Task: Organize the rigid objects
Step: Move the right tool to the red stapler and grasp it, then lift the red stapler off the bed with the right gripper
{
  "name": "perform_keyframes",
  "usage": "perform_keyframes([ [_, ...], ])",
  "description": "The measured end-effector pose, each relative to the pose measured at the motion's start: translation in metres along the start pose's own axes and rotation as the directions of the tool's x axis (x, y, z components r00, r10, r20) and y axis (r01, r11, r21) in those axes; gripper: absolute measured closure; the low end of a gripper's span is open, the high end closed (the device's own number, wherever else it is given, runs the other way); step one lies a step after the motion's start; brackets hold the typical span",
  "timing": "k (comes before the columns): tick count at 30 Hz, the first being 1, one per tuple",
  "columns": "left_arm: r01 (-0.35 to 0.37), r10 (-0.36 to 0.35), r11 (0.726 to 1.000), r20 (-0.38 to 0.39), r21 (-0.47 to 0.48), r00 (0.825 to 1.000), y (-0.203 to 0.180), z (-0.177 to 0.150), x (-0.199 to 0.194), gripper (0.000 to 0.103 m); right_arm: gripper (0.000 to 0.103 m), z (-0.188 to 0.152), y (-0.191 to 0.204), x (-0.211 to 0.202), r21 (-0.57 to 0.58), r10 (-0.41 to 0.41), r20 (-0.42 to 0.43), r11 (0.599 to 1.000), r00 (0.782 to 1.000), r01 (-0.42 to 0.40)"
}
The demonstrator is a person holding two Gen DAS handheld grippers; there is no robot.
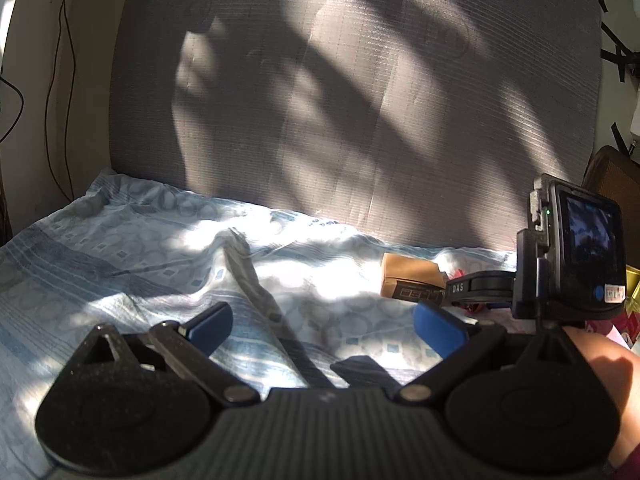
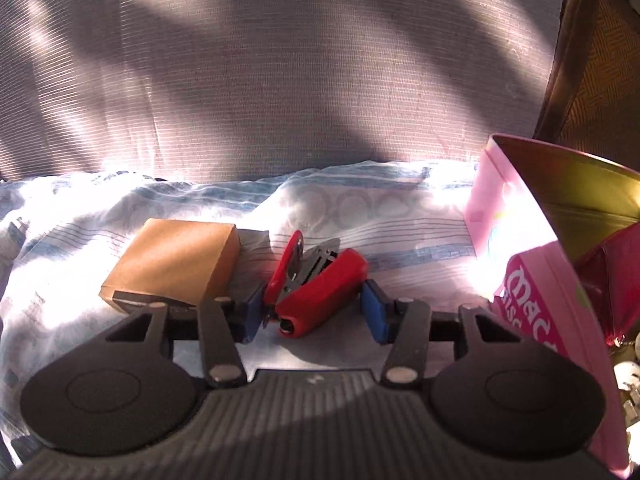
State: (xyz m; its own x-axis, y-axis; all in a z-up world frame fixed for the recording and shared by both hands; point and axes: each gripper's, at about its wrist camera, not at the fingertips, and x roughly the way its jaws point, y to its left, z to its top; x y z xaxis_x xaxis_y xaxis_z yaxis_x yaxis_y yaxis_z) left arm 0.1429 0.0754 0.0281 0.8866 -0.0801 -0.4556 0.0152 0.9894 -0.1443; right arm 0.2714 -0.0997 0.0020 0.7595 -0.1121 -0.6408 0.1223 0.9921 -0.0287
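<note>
1 red stapler [image 2: 320, 292] between right tool's [image 2: 314, 312] parted pads, 1 brown box [image 2: 176, 260] beside.

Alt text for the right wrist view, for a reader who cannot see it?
The right gripper straddles a red stapler lying on a blue-patterned sheet, blue pads either side. A brown box sits left, an open pink box right.

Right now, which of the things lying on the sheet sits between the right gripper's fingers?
The red stapler, lying partly open between the blue pads of the right gripper. The brown box lies outside the fingers, to their left, and the pink box stands off to the right.
</note>
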Motion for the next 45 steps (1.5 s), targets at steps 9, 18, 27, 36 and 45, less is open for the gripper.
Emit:
perform_keyframes([
  [9, -0.018, 0.018, 1.0, -0.029, 0.024, 0.999, -0.001, -0.004, 0.007, 0.002, 0.068, -0.027, 0.004, -0.035, -0.059, 0.046, 0.045, 0.997, 0.998, -0.043],
  [18, -0.012, 0.017, 0.999, -0.09, 0.051, 0.996, -0.003, -0.01, 0.019, 0.001, 0.068, -0.06, -0.012, -0.081, -0.06, 0.216, 0.005, 0.975, 0.976, -0.216],
  [27, -0.02, 0.034, 0.993, -0.116, 0.119, 0.993, -0.014, -0.019, 0.025, 0.001, 0.057, -0.097, -0.012, -0.119, -0.21, 0.26, 0.068, 0.948, 0.963, -0.241],
  [36, -0.013, 0.03, 0.991, -0.129, 0.133, 0.991, -0.015, -0.019, 0.026, 0.001, 0.032, -0.099, -0.015, -0.121, -0.184, 0.288, 0.073, 0.945, 0.955, -0.271],
  [45, -0.005, 0.025, 0.99, -0.14, 0.142, 0.99, -0.016, -0.02, 0.029, 0.001, 0.029, -0.099, -0.017, -0.12, -0.161, 0.317, 0.06, 0.939, 0.946, -0.305],
])
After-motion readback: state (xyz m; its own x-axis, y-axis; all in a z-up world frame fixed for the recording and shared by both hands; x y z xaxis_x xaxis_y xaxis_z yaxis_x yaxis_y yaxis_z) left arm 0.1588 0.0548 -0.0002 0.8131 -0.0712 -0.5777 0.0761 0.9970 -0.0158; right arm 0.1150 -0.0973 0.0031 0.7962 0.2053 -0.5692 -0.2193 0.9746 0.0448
